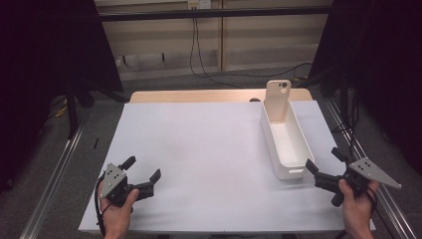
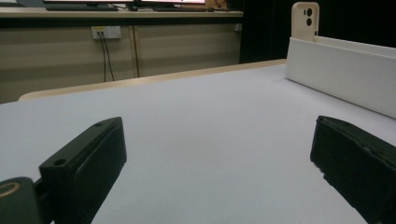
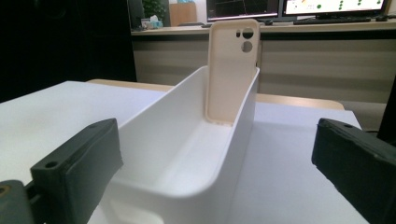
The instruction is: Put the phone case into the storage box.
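Note:
A long white bin (image 1: 285, 142) lies on the right half of the white table sheet (image 1: 199, 149). A cream phone case (image 1: 277, 99) stands upright inside it, leaning on the far end wall. My left gripper (image 1: 143, 172) rests open near the front left corner with nothing between its jaws. My right gripper (image 1: 324, 162) is open too, just right of the bin's near end. The right gripper view looks along the bin (image 3: 187, 154) to the phone case (image 3: 232, 70). In the left gripper view the bin (image 2: 341, 74) and the case (image 2: 305, 18) sit far right.
A wooden table edge (image 1: 219, 95) shows beyond the sheet. Metal rails (image 1: 54, 174) run along both sides of the table. Dark curtains flank the area, and cables (image 1: 199, 50) hang down the back wall. Desks with monitors (image 3: 299, 7) stand farther off.

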`<state>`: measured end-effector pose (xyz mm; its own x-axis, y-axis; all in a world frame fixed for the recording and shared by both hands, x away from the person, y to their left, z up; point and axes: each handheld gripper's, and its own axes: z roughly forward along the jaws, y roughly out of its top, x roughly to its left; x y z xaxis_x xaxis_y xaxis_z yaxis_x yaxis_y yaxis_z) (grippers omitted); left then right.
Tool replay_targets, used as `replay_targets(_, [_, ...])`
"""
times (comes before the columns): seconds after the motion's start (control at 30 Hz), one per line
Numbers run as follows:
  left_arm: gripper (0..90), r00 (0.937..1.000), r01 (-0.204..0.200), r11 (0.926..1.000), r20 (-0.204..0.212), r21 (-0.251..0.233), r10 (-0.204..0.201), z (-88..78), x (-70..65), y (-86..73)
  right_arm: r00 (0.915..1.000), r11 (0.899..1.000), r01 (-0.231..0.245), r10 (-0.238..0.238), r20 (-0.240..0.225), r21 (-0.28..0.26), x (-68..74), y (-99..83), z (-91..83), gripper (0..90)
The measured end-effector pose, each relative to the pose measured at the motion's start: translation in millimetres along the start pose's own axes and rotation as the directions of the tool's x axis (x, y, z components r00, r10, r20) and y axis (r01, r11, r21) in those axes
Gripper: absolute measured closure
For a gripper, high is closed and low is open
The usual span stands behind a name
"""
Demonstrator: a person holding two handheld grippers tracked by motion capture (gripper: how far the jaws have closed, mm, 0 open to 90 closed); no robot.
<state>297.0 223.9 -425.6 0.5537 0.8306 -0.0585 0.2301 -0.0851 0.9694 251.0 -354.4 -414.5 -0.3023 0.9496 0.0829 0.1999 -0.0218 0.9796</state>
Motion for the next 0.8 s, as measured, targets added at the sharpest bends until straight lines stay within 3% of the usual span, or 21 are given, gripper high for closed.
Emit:
replay_targets(0.2, [3.4, 0.9998, 0.018, 0.9998, 0.003, -0.007, -0.018, -2.1, 0.7, -1.6, 1.0, 1.0, -0.001, 0.001, 0.002, 0.025, 6.5, -11.8, -11.5, 1.2])
replay_targets(0.37, [3.4, 0.9997, 0.024, 0.9997, 0.008, 0.007, -0.024, -6.0, -0.6, -4.3, 0.9994, 1.0, -0.005, 0.004, 0.035, 0.028, 5.7, -19.3, -21.5, 1.4])
replay_targets(0.53, [3.4, 0.9991, 0.04, 0.9992, -0.015, 0.001, -0.04, -11.6, 4.7, -6.4, 0.9985, 1.0, 0.013, -0.014, 0.053, 0.018, 7.5, -23.8, -26.0, 1.0])
replay_targets(0.8, [3.5, 0.9984, 0.053, 0.9985, -0.021, 0.011, -0.053, -11.8, 5.7, -7.1, 0.999, 1.0, 0.0, 0.0, 0.044, 0.01, 9.6, -24.9, -27.1, 1.0])
